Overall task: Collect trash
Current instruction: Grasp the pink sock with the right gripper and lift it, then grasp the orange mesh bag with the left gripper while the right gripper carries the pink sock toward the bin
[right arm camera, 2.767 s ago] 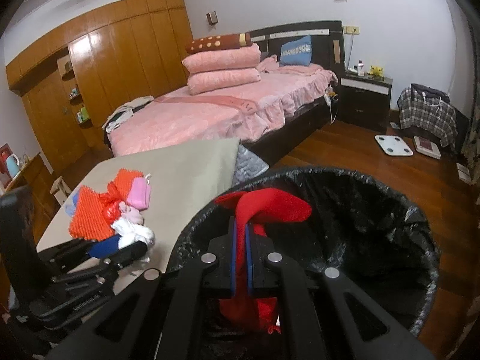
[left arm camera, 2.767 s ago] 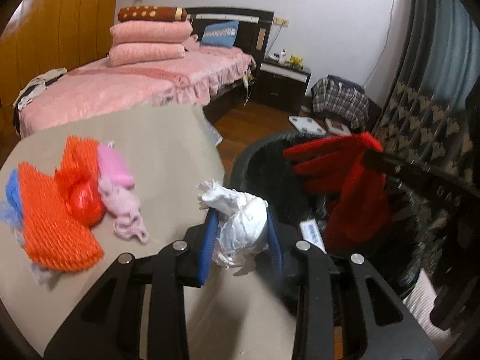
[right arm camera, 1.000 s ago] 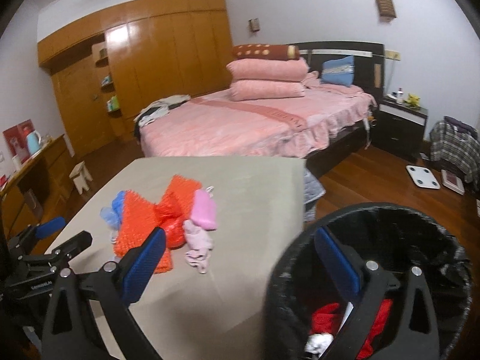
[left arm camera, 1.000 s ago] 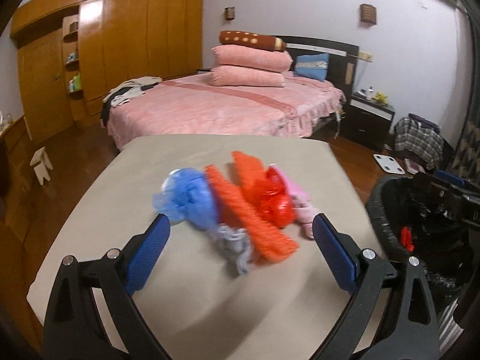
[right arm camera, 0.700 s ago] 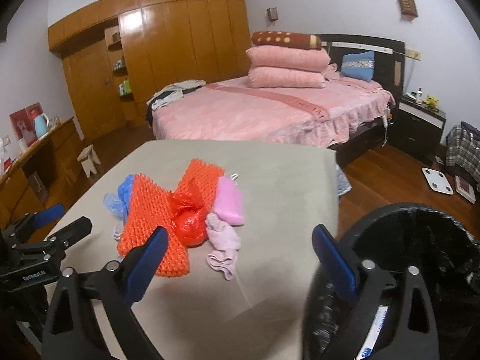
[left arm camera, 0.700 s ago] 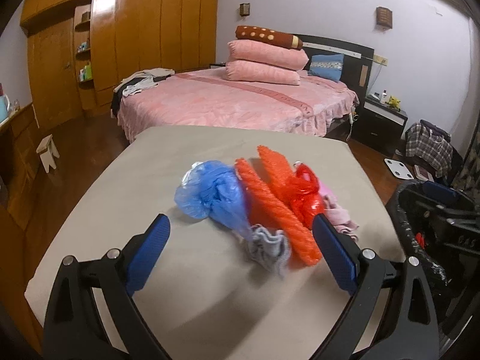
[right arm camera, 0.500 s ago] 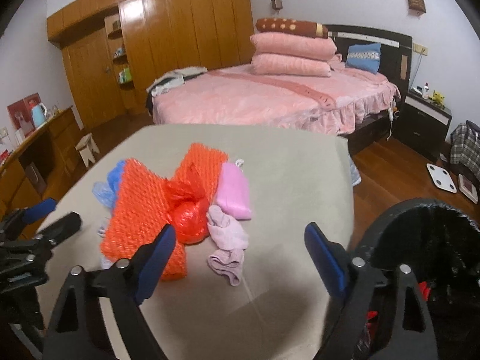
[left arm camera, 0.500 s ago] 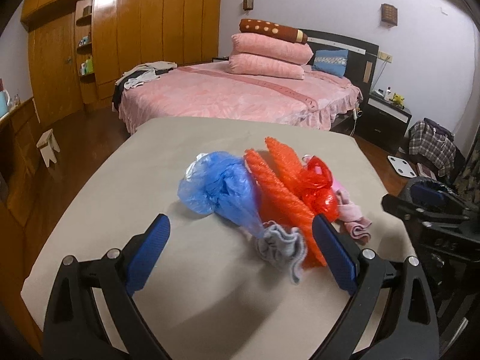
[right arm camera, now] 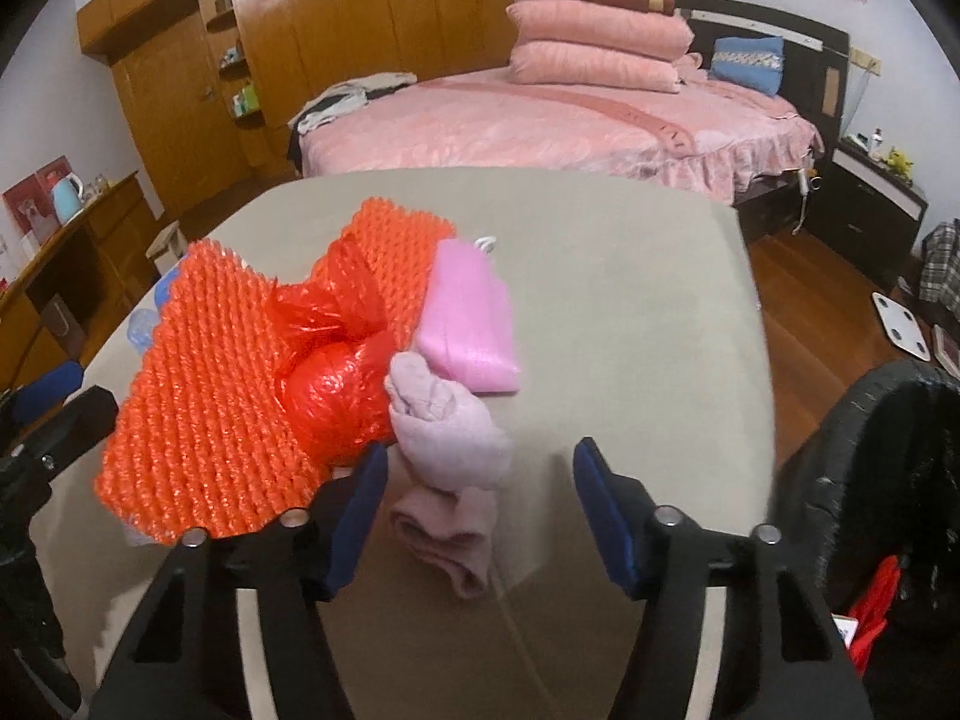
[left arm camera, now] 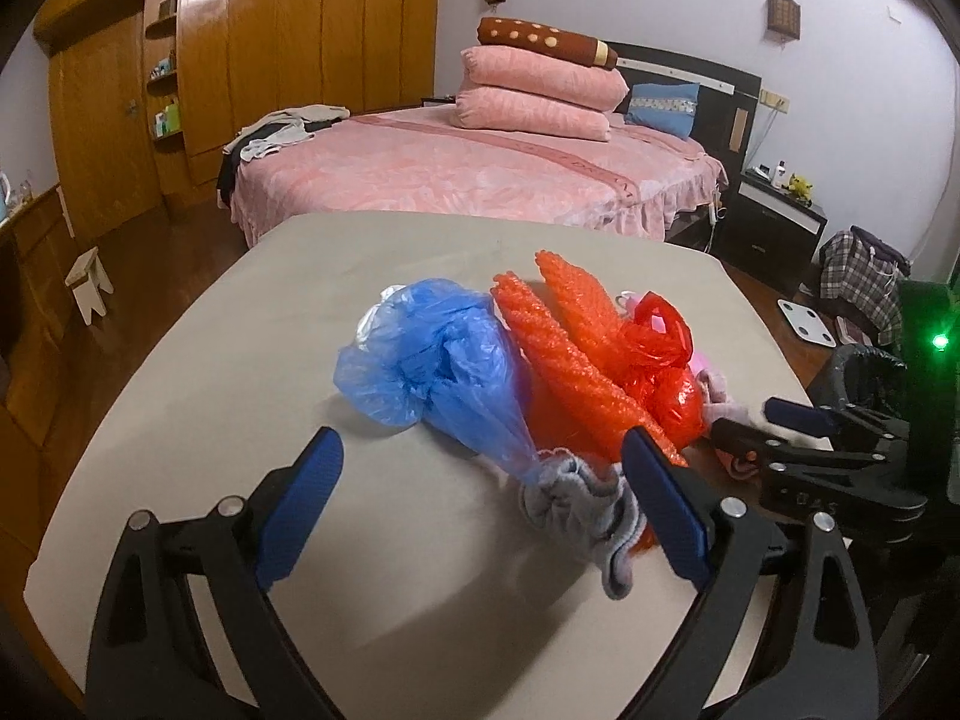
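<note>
Right claw [right arm camera: 474,504] closing, pale pink cloth [right arm camera: 447,438] between the blue pads but not yet pinched. Risk: near pad snags the red plastic bag [right arm camera: 336,384] touching the cloth, drags the heap. Left claw [left arm camera: 480,504] spread wide, empty, just short of the grey sock [left arm camera: 591,504]; blue plastic bag [left arm camera: 432,366] tail may get caught too. Orange foam netting [right arm camera: 210,384] behind on the table [right arm camera: 630,300]. Black-lined bin [right arm camera: 888,480] at right.
</note>
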Motion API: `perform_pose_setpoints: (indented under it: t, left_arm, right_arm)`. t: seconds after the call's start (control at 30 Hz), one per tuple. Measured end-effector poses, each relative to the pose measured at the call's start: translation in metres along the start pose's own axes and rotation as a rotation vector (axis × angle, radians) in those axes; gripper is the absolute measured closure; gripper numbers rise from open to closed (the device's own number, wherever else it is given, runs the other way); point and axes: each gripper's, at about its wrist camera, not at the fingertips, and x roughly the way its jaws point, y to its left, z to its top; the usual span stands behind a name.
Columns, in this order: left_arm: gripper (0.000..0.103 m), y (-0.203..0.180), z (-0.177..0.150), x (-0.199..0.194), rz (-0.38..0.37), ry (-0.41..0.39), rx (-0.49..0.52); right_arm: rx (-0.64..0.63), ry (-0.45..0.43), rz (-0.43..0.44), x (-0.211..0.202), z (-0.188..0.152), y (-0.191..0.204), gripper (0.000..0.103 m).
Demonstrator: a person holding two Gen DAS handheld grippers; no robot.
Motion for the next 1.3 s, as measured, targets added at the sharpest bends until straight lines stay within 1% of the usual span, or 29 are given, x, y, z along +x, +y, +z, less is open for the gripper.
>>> perform_pose_setpoints:
  t: [0.03,0.07,0.1,0.2,0.43,0.53,0.73,0.9,1.03,1.17,1.27,1.3]
  left_arm:
    - [0.016,-0.001,0.001,0.001,-0.003,0.001,0.0]
    - [0.017,-0.002,0.001,0.002,-0.006,0.002,0.0]
    - [0.018,-0.002,0.002,0.002,-0.009,0.003,0.001]
    - [0.02,-0.006,0.003,0.001,-0.018,0.0,0.002]
    - [0.031,-0.02,0.008,-0.002,-0.056,-0.01,0.007]
    - [0.034,-0.029,0.01,-0.003,-0.072,-0.014,0.019]
    - [0.035,-0.042,0.011,-0.007,-0.099,-0.018,0.021]
    - [0.035,-0.045,0.009,-0.012,-0.123,-0.005,0.015]
    - [0.035,-0.048,0.002,-0.011,-0.116,0.01,0.028]
    - [0.035,-0.05,0.004,-0.002,-0.092,0.021,0.026]
    - [0.044,-0.052,0.007,0.01,-0.088,0.034,0.029]
    - [0.05,-0.053,0.007,0.015,-0.086,0.05,0.035]
  right_arm:
    - [-0.005,0.012,0.004,0.003,0.001,0.001,0.05]
    - [-0.007,0.023,0.014,0.005,0.001,0.0,0.059]
    - [-0.006,0.03,0.037,0.007,0.002,0.0,0.065]
    - [-0.014,0.025,0.039,0.002,0.001,0.001,0.065]
    - [0.025,-0.009,0.03,-0.022,0.005,-0.008,0.065]
    - [0.036,-0.021,0.026,-0.032,0.009,-0.013,0.065]
    - [0.054,-0.041,0.024,-0.044,0.011,-0.02,0.065]
    - [0.064,-0.053,0.029,-0.051,0.012,-0.025,0.065]
    - [0.066,-0.064,0.024,-0.055,0.013,-0.027,0.065]
    - [0.069,-0.066,0.021,-0.058,0.013,-0.03,0.065]
    - [0.067,-0.069,0.017,-0.058,0.013,-0.028,0.065]
    - [0.065,-0.07,0.015,-0.058,0.012,-0.028,0.065]
